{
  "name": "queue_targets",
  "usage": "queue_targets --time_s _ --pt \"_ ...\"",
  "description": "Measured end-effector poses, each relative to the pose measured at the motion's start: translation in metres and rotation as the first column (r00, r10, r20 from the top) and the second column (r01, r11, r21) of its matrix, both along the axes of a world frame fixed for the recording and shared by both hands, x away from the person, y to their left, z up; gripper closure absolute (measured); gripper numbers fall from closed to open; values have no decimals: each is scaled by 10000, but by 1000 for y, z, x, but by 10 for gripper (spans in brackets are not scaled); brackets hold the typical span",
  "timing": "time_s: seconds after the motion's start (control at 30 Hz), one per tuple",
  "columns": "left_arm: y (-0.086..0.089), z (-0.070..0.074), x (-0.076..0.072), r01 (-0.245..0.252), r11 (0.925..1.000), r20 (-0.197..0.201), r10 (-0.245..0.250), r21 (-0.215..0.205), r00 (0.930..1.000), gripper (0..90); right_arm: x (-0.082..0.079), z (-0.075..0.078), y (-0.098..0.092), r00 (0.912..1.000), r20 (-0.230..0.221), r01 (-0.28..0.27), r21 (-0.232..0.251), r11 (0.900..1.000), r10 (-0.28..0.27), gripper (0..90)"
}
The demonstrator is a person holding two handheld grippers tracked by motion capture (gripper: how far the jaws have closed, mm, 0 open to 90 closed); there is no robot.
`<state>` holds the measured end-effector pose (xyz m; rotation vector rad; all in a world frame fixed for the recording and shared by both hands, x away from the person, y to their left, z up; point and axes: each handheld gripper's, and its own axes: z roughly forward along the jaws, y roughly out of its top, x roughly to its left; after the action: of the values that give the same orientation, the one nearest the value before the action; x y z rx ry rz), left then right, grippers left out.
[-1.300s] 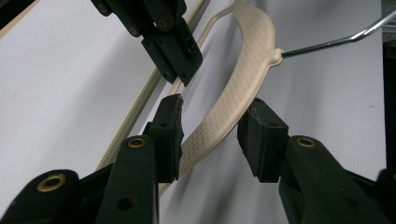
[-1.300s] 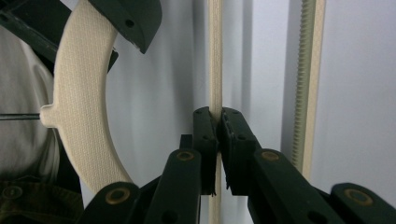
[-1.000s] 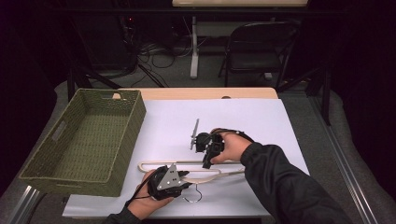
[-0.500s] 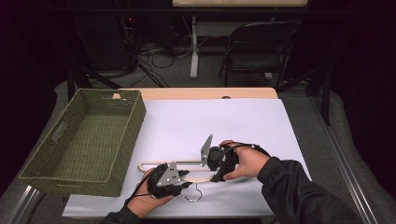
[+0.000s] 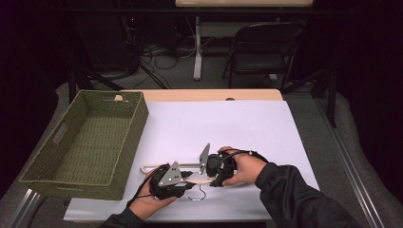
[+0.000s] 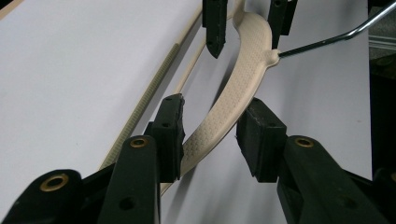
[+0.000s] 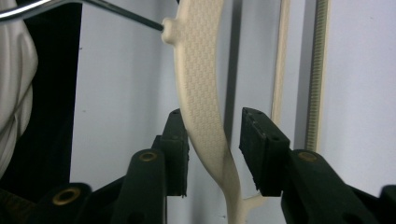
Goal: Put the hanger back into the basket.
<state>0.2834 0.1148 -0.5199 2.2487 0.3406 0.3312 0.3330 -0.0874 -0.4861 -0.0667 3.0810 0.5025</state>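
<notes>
A cream plastic hanger [image 5: 151,167] with a metal hook [image 5: 198,195] lies flat on the white table [image 5: 228,123] near its front edge. My left gripper [image 5: 184,182] sits low over the hanger's left arm. In the left gripper view it [image 6: 215,135] is open, and the textured arm [image 6: 233,88] runs between its pads. My right gripper [image 5: 210,174] faces it from the right. In the right gripper view it [image 7: 217,149] is open too, and the hanger's arm [image 7: 201,93] passes between the jaws close to the left pad [image 7: 178,149]. The right gripper's fingertips [image 6: 213,25] straddle the same arm.
A green woven basket [image 5: 138,124] stands along the table's left side. A black folding chair [image 5: 266,47] and cables lie on the floor beyond the far edge. The white sheet stretches bare behind and to the right of the hands.
My right gripper has come toward the front edge and down onto the hanger's arm, opposite the left gripper. The left gripper has barely shifted.
</notes>
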Motion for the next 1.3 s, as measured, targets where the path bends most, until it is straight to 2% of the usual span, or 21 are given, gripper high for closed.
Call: queue_targets --time_s 0.13,0.23,0.3,0.4,0.53,0.67,0.77,0.8,0.9,1.0,1.1,1.23,1.3 --pt "1 4 4 -78 10000 -243 77 -51 9997 607 -1 3 -2 9999 101 -34 102 9999 33 689" --pt "4 10 7 -224 9997 -163 223 -77 9996 529 0 5 -4 9998 214 -66 239 9997 61 706" --pt "9 15 9 -376 9993 23 376 0 9993 484 2 8 -7 9997 256 -67 462 9989 55 715" --pt "16 21 14 -668 9978 -26 668 1 9978 455 8 11 -11 9996 265 -30 788 9969 10 727" --pt "27 27 19 -862 9963 -164 863 57 9961 448 16 16 -17 9994 307 146 1196 9927 -184 748" --pt "32 32 21 -901 9959 -201 902 31 9957 441 23 22 -21 9978 580 222 1503 9884 -312 783" --pt "34 35 22 -912 9957 -166 915 171 9957 433 28 28 -22 9958 838 238 1663 9858 -382 835" --pt "34 36 22 -932 9954 -182 936 201 9954 432 31 32 -22 9957 766 370 1783 9833 -513 844" --pt "36 40 23 -978 9950 -351 985 221 9945 428 37 37 -23 9958 704 461 1694 9845 -588 863" --pt "37 45 22 -989 9949 -283 994 191 9946 428 39 39 -24 9993 224 271 1718 9848 -314 864" --pt "37 46 22 -882 9960 -550 890 165 9945 442 37 40 -24 9998 167 59 1737 9848 -90 864" --pt "36 42 26 -567 9978 -1262 607 350 9901 491 34 41 -24 10000 -9 -61 1701 9854 63 864" --pt "34 37 29 -484 9980 -1593 542 405 9857 510 34 40 -24 9999 64 -167 1647 9862 158 864"
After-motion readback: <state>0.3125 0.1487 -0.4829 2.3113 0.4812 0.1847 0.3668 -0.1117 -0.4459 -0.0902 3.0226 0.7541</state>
